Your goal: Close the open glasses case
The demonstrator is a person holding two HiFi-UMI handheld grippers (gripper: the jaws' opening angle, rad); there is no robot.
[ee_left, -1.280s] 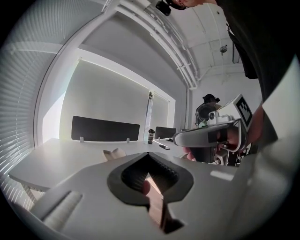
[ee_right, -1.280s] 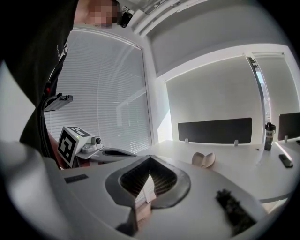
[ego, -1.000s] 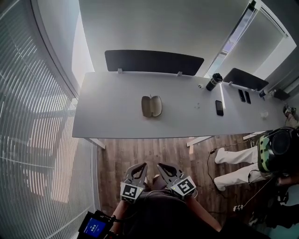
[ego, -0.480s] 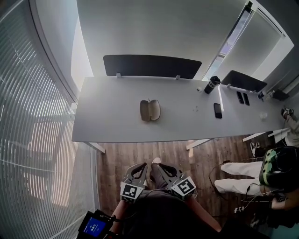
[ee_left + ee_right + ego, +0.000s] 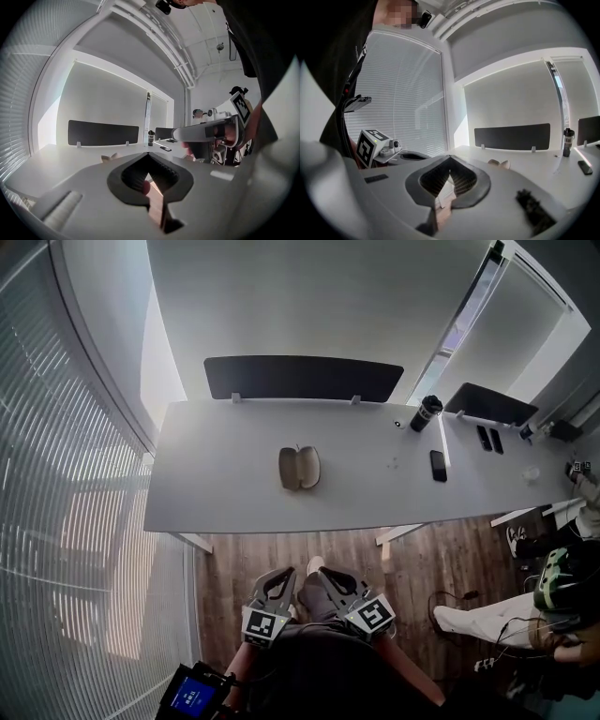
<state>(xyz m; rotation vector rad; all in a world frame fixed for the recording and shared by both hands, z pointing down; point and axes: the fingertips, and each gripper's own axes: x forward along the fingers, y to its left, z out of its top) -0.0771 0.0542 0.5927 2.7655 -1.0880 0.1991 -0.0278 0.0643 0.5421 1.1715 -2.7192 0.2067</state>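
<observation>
The glasses case point(image 5: 300, 468) lies open, both beige halves up, near the middle of the long white table point(image 5: 216, 488). I hold both grippers low against my body, well short of the table's near edge, above the wooden floor. The left gripper point(image 5: 280, 575) and the right gripper point(image 5: 329, 575) are both shut with nothing in them. In the left gripper view the tips point(image 5: 147, 155) touch, and the case point(image 5: 108, 158) shows small beyond them. The right gripper view shows its tips point(image 5: 450, 158) closed, with the case point(image 5: 499, 164) far off to the right.
A black divider panel point(image 5: 302, 378) stands along the table's far edge. A dark tumbler point(image 5: 427, 412), a phone point(image 5: 438, 465) and two more phones point(image 5: 489, 439) sit toward the right end. A person's legs point(image 5: 487, 615) are at the lower right. Window blinds point(image 5: 66, 521) line the left.
The table and case have slid slightly down in the head view as I come closer. The person at the right has shifted. Both grippers stay shut at my body.
</observation>
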